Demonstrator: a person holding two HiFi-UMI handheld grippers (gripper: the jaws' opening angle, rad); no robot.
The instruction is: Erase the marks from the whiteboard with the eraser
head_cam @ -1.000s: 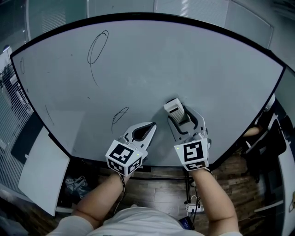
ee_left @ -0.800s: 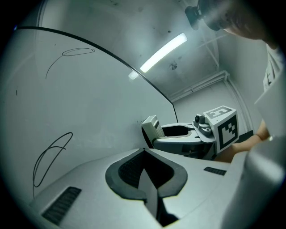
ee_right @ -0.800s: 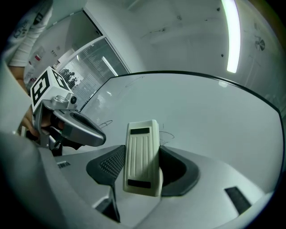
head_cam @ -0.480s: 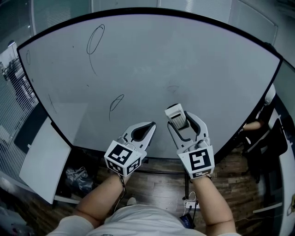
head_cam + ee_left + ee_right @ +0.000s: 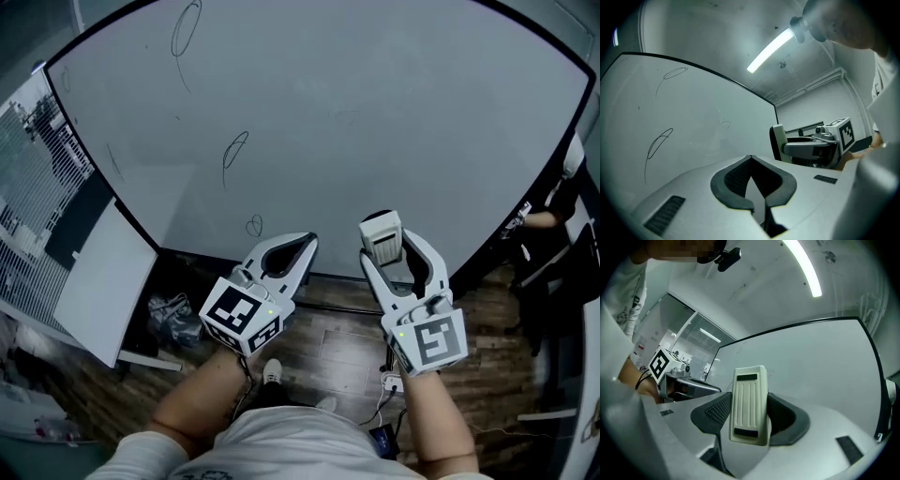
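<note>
Right gripper (image 5: 395, 251) clamped on a cream ribbed plastic eraser (image 5: 382, 234), left gripper (image 5: 304, 247) pinched closed, empty, both near the lower edge of a large pale black-framed whiteboard (image 5: 394, 112), thin black pen loops (image 5: 234, 150) at its left.

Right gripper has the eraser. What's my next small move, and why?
Probably slide the right gripper left so the eraser meets the small loop, the nearest mark, low on the whiteboard. The jaws are clamped on the eraser, and several marks are left.

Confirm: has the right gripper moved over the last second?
Yes: the right gripper, holding the eraser, drew back toward the whiteboard's lower edge.
</note>
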